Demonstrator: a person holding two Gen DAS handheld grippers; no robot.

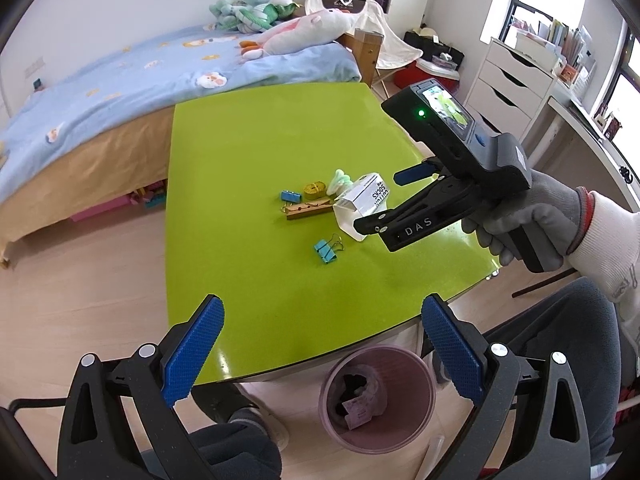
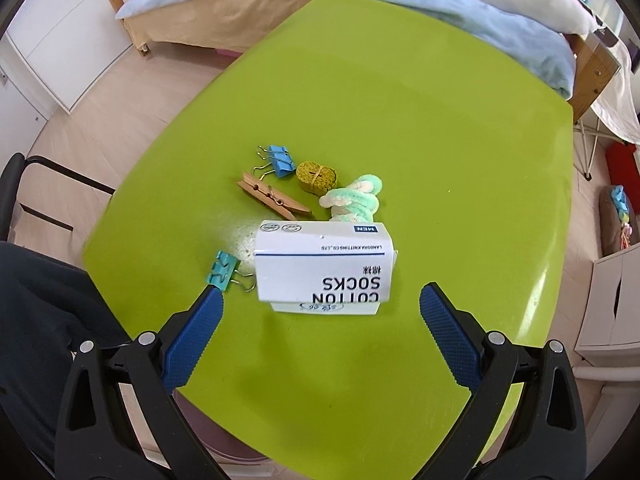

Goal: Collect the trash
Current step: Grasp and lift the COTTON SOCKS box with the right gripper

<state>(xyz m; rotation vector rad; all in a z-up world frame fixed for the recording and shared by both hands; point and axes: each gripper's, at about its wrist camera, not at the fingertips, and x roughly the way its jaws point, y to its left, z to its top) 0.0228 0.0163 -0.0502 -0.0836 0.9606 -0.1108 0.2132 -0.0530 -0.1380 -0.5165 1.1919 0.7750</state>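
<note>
A white "COTTON SOCKS" paper package [image 2: 322, 266] lies on the green table [image 2: 400, 120]; it also shows in the left wrist view [image 1: 366, 200]. My right gripper [image 2: 320, 320] is open, hovering just short of the package; in the left wrist view its fingers [image 1: 412, 175] flank the package. My left gripper [image 1: 322, 344] is open and empty over the table's near edge, above a pink trash bin [image 1: 378, 398] on the floor that holds some scraps.
On the table lie two blue binder clips [image 2: 280, 160] [image 2: 222, 272], a wooden clothespin [image 2: 274, 199], a yellow tape roll [image 2: 316, 176] and a green-white fuzzy twist [image 2: 356, 198]. A bed [image 1: 120, 80] stands behind, white drawers [image 1: 508, 76] to the right.
</note>
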